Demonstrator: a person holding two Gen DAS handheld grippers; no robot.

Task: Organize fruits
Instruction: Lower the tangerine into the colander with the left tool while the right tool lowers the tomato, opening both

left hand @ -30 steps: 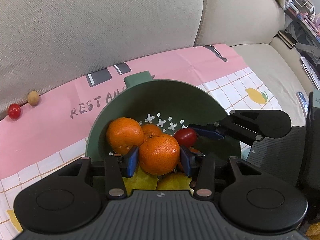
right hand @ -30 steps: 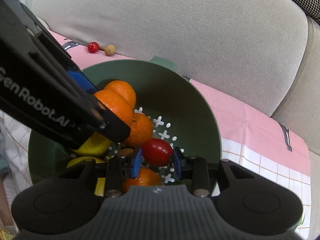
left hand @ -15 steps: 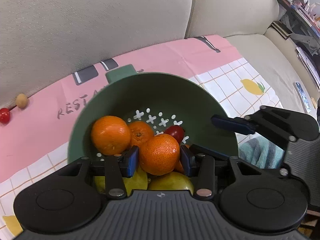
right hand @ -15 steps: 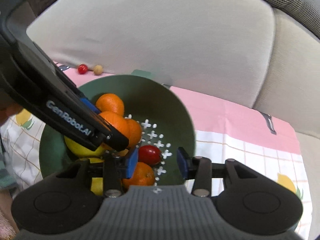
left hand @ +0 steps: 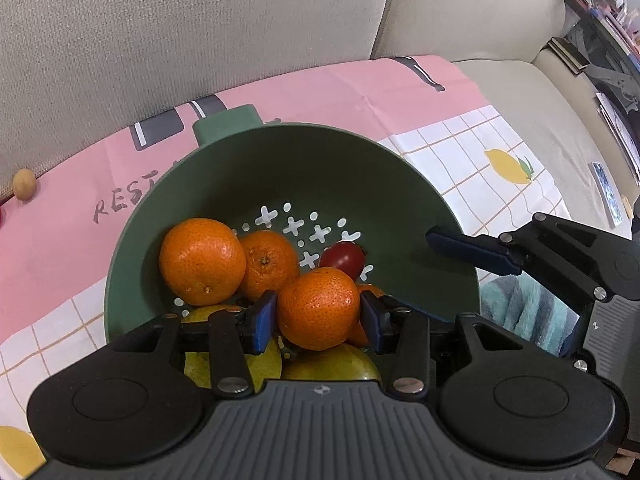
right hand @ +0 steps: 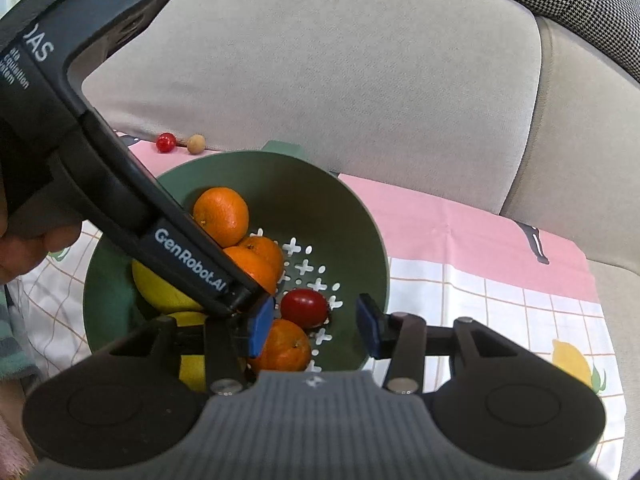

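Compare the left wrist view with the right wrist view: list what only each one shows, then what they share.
Only the left wrist view: the left gripper shut on a tangerine, and a cluttered floor area at far right.

Only the right wrist view: a small red fruit on the pink cloth, a hand, and the right gripper opening with nothing clamped.

Both: the green colander, tangerines, yellow fruit, a red tomato, a tan ball and the sofa back.

Left gripper [left hand: 318,318] angled steeply down, jaws clamped; right gripper [right hand: 314,326] beside it, jaws opening, empty.
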